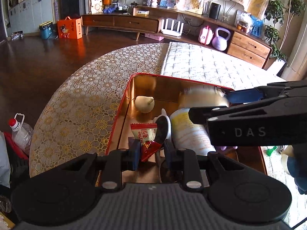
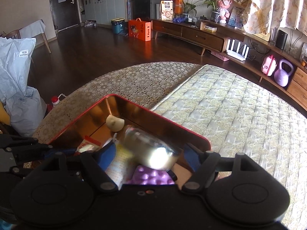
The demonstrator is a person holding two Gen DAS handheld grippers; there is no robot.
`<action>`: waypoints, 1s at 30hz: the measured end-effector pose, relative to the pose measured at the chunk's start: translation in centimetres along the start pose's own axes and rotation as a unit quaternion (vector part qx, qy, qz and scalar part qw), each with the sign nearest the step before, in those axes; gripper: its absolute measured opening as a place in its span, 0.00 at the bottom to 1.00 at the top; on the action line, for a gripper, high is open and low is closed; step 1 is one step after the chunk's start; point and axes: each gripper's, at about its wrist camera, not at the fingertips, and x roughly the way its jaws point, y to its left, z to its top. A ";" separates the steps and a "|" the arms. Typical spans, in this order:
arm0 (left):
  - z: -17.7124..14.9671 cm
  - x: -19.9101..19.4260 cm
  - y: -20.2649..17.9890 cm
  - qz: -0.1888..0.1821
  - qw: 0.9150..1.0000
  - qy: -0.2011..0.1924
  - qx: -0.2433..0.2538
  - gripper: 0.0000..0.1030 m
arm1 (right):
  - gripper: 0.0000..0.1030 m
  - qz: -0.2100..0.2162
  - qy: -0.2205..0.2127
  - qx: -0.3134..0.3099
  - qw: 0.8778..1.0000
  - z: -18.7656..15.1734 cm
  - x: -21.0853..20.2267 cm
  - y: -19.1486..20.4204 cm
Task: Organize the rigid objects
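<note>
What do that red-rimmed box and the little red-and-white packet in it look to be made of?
The red-rimmed rectangular box looks like thin metal, probably tin: its gold inner walls shine and mirror the things inside. The small red-and-white snack packet looks like glossy plastic film or foil, with crimped ends, printed lettering and creases where it sits between the left gripper's jaws.

Black hand-held gripper (image 1: 227, 103) body: pale letters "DAS"
Red and white snack sachet (image 1: 145, 136): "美味" in red; smaller Latin print beside it not legible
Tall cream carton on the sideboard (image 2: 167, 10): "燕麦拿铁"
Pale cylindrical can (image 1: 189, 132): fine print, unreadable
</note>
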 end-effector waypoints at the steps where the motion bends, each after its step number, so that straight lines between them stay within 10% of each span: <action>1: 0.0 0.0 -0.1 0.002 1.000 0.001 0.001 0.25 | 0.76 0.000 -0.001 0.000 1.000 0.0 -0.1 0.0; 30: -1.6 -4.5 -1.9 -0.005 1.000 -0.027 0.003 0.71 | 0.97 0.028 -0.048 0.025 0.998 -3.7 -8.3 -1.6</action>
